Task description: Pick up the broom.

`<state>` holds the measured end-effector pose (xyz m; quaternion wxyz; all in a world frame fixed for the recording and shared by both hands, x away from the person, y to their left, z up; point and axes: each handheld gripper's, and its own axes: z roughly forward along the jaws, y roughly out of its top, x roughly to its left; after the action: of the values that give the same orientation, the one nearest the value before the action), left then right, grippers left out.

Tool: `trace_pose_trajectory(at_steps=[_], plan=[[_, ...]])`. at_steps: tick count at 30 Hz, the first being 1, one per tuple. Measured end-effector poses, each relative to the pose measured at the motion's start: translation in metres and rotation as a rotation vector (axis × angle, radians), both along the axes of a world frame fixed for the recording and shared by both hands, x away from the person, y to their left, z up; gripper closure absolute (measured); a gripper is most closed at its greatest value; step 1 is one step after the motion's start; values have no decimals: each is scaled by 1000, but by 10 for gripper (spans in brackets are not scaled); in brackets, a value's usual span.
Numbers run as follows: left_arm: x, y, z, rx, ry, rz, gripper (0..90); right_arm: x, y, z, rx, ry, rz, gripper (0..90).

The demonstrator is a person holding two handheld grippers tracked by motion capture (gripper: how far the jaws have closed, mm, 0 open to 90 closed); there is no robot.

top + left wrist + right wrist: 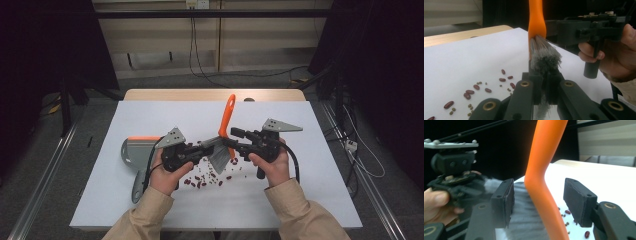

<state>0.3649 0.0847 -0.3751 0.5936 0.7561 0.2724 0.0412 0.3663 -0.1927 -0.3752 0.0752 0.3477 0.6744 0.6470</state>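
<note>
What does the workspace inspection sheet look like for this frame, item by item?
Surface: white sheet on a wooden table, flat.
Job's things: brush with orange handle and grey bristles; red beans scattered near the person; grey dustpan lying at the left.
Clutter: small greenish seeds among the beans in the left gripper view.
Grippers: left gripper shut on the brush bristles; right gripper open, its fingers either side of the handle, not touching.
Cables: one trails from each gripper; more hang on the far wall and lie on the floor.
Surroundings: dark room, pale wall panel, floor rails.
</note>
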Motion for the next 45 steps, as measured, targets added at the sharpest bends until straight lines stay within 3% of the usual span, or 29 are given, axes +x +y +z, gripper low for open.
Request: trace_pose_trajectory(at_steps=[6, 15, 19, 45], plan=[[1, 0, 0, -1, 2, -3, 861, 2, -7, -9, -38, -2, 9, 422], [-2, -2, 2, -9, -3, -39, 860, 5, -10, -18, -19, 18, 62, 422], [-3, -5, 4, -9, -11, -54, 860, 4, -9, -19, -41, 11, 79, 423], [-4, -9, 3, -27, -17, -107, 860, 5, -8, -23, -31, 2, 170, 399]])
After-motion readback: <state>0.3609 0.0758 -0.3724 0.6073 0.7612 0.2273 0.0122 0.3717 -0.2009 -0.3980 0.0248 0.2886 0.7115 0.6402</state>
